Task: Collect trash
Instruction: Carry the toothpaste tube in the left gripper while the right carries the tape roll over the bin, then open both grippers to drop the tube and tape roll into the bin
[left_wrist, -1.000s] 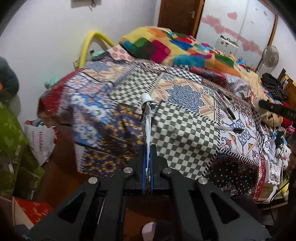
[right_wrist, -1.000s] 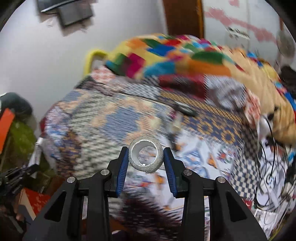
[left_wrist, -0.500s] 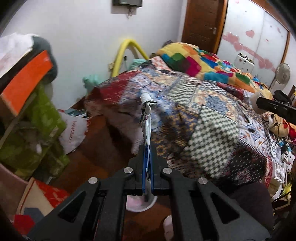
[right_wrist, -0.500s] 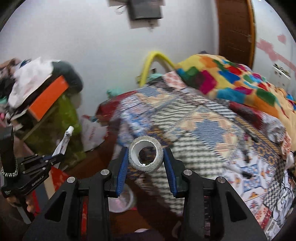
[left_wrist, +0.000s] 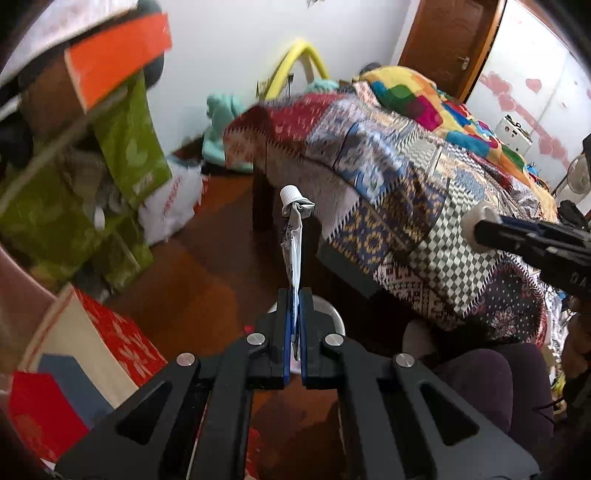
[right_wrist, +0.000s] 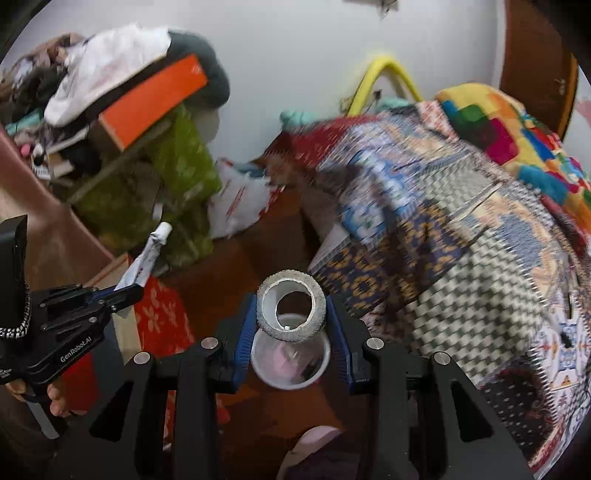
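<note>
"GenRobot.AI" printed on left gripper (right_wrist: 127, 291) body. It's clamped tight on a squeezed tube (left_wrist: 293, 236), cap pointing far. Right gripper (right_wrist: 291, 314) grips a tape roll (right_wrist: 291, 310) above a white bin (right_wrist: 290, 360) on the floor. Since 1 s ago both swung left off the bed (left_wrist: 424, 206); bin now in view.

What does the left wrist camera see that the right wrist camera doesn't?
Only the left wrist view shows the white cupboard with pink hearts and the right claw from the side.

Only the right wrist view looks through the hole of the empty tape roll, down into the white bin on the floor below it. It also shows the hand holding the left claw.

Both show the squeezed tube pinched in the left claw, the patchwork bed cover, the orange box and the yellow hoop.
</note>
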